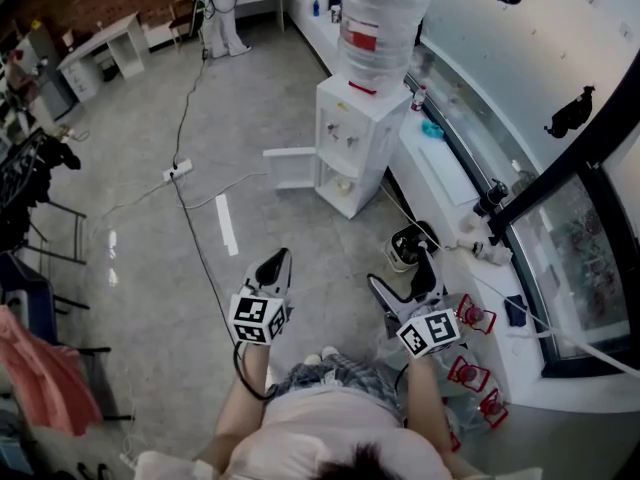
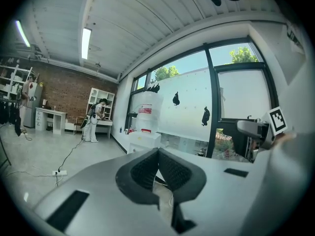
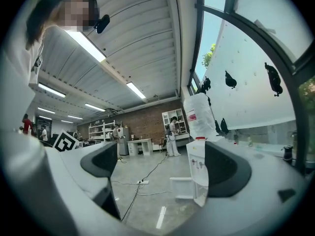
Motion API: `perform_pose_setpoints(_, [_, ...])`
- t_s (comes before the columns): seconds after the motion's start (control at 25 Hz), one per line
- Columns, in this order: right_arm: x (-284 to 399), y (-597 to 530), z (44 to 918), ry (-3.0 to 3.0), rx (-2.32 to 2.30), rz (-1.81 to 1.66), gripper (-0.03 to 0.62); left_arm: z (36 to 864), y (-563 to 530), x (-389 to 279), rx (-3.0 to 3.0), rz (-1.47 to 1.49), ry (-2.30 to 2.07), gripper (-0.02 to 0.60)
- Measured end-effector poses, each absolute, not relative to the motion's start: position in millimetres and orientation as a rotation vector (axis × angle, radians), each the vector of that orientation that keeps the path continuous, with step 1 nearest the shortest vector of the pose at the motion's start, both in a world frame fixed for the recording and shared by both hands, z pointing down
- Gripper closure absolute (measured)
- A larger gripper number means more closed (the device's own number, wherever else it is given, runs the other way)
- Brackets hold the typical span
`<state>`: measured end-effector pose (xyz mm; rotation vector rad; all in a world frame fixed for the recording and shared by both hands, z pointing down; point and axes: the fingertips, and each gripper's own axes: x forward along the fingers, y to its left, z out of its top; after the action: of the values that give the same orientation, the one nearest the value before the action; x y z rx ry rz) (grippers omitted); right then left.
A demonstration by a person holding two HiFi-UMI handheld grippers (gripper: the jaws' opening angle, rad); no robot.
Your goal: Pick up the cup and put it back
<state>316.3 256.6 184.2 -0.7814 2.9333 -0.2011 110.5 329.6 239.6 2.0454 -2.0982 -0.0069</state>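
Note:
No cup shows plainly. A white water dispenser (image 1: 352, 143) with a big bottle on top stands ahead, its lower door (image 1: 290, 167) swung open. A small pale thing (image 1: 345, 184) sits in the lower compartment, too small to name. My left gripper (image 1: 274, 266) is held over the floor with its pads together and nothing between them (image 2: 158, 155). To its right, my right gripper (image 1: 404, 280) has its jaws spread wide and empty (image 3: 162, 167). In the right gripper view the dispenser (image 3: 199, 156) shows between the jaws, some way off.
A white counter (image 1: 445, 173) runs along the window on the right. A black bin (image 1: 408, 247) stands at its foot, and red items (image 1: 472, 318) lie near my right hand. A cable and power strip (image 1: 177, 171) cross the floor. Chairs (image 1: 30, 218) stand at the left, and a person (image 1: 222, 13) at the far end.

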Motion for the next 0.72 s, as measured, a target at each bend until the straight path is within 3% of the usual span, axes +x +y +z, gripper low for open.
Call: perform_pose_setpoints(0.72, [279.0, 210.7, 200.7, 2.937, -0.808, -0.219, 0.054, 247.3, 306.2, 45.1, 1.987, -0.028, -2.175, 0.555])
